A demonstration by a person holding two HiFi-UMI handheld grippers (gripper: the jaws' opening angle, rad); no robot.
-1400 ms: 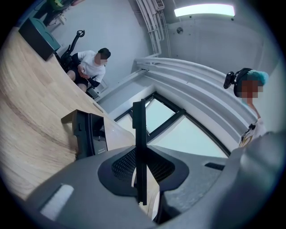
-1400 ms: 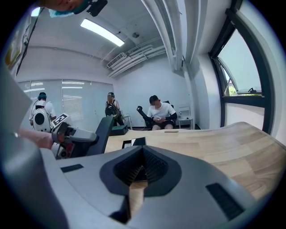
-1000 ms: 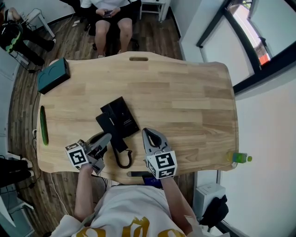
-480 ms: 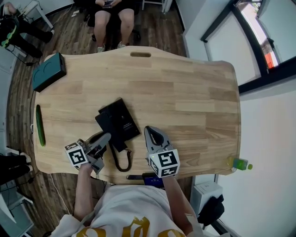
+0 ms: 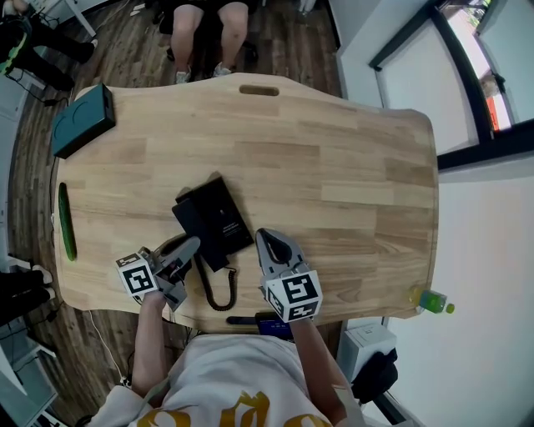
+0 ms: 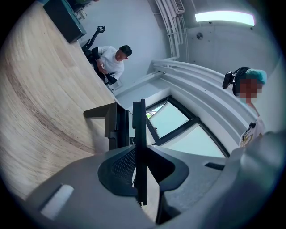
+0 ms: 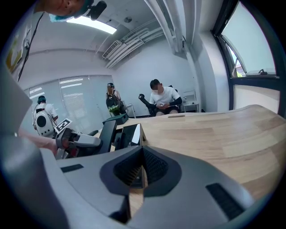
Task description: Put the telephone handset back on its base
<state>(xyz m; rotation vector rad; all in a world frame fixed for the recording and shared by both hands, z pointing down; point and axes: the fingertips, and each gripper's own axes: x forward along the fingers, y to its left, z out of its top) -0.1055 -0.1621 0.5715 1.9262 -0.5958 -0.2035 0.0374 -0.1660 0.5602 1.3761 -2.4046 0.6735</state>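
Saw the desk [image 5: 334, 167] slide slightly toward the upper left of the head view since a second before, the teal box [image 5: 82, 121] with it, and the seated person [image 5: 209, 25] cut down to legs at the top edge. Found both claws almost where they had been against the telephone base [image 5: 215, 215]. Found the left claw [image 5: 190, 247] clamped on the handset [image 5: 169, 245], just left of the base at lower centre, off its cradle. Could make out only a black arc of it under that claw, and a thin black edge between the jaws in the left gripper view. Could not tell whether handset touched base. Found the right claw [image 5: 267, 238] closed on nothing, just right of the base. Saw the coiled cord [image 5: 219, 290] loop toward the desk's near edge.
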